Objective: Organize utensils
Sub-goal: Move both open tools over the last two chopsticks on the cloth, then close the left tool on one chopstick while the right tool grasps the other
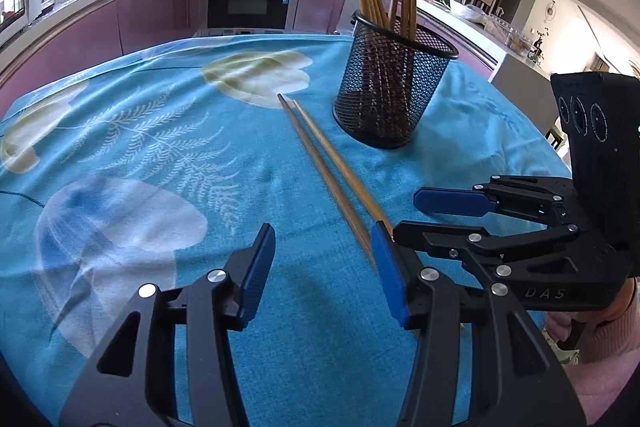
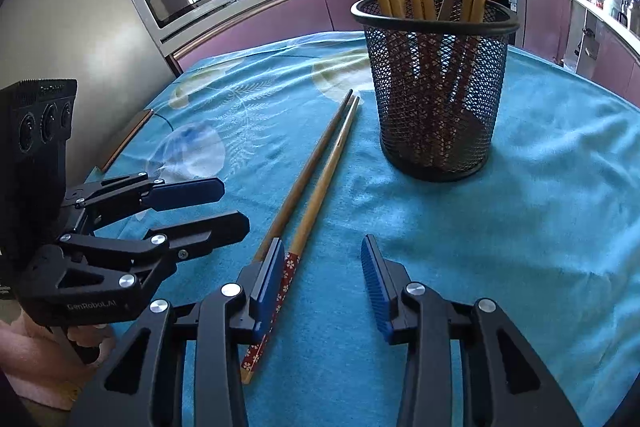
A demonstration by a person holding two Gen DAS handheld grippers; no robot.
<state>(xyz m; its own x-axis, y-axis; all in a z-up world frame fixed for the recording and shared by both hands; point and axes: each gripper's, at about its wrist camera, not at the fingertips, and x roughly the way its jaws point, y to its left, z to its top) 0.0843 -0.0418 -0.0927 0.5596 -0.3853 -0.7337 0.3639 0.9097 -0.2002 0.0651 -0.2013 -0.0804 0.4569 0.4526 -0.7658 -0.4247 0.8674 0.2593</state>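
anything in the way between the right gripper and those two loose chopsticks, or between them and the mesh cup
Nothing visible. The right gripper is open beside the two chopsticks, its left finger over their handle ends. Only bare tablecloth separates them from the mesh cup.

left tool (image 1: 323, 269) | black frame, blue ribbed pads, silver screws | pink sleeve (image 1: 592, 379)

Both wrist views low over tablecloth (image 1: 160, 155), facing kitchen; share mesh holder (image 2: 436, 87).

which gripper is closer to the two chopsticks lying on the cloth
Right, narrowly. The right gripper is open with one finger over the chopsticks at their patterned ends. The left gripper is open just beside them.
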